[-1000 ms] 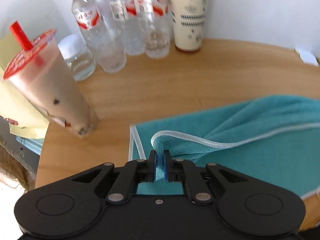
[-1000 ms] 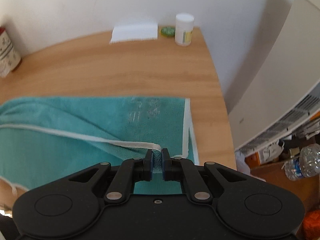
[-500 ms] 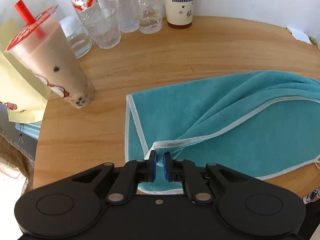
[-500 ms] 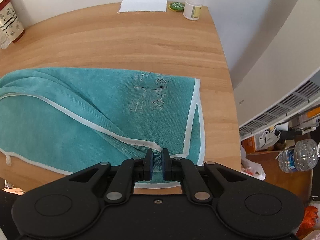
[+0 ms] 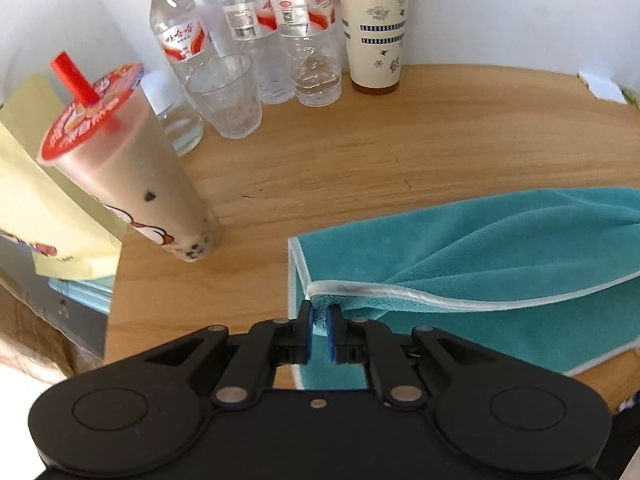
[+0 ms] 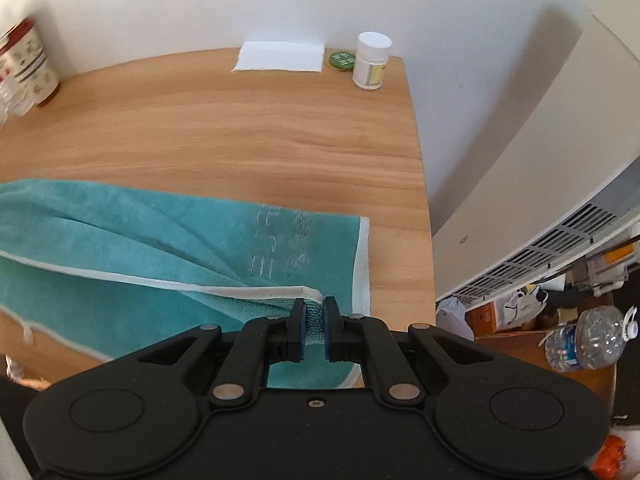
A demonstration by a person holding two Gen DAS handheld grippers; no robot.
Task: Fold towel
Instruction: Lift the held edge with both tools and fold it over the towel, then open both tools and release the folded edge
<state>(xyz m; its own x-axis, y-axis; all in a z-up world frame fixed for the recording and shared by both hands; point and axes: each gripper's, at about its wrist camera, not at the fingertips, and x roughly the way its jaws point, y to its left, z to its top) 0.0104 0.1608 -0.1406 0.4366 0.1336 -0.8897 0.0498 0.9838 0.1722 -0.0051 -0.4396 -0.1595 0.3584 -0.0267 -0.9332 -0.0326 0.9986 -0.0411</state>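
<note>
A teal towel with a white hem lies on the wooden table, one long edge lifted and doubled over the rest. My left gripper is shut on the towel's lifted left corner, held just above the lower layer. In the right wrist view the same towel spreads to the left, with pale stitched lettering near its right end. My right gripper is shut on the lifted right corner. The hem runs slack between the two corners.
At the table's left stands a bubble tea cup with a red straw, close to the towel. Behind it are a clear glass, several water bottles and a patterned tumbler. A white napkin and pill bottle sit far right.
Both grippers have carried the towel's lifted edge away from the near side toward the far side, lower over the table; both stay shut on their corners.
</note>
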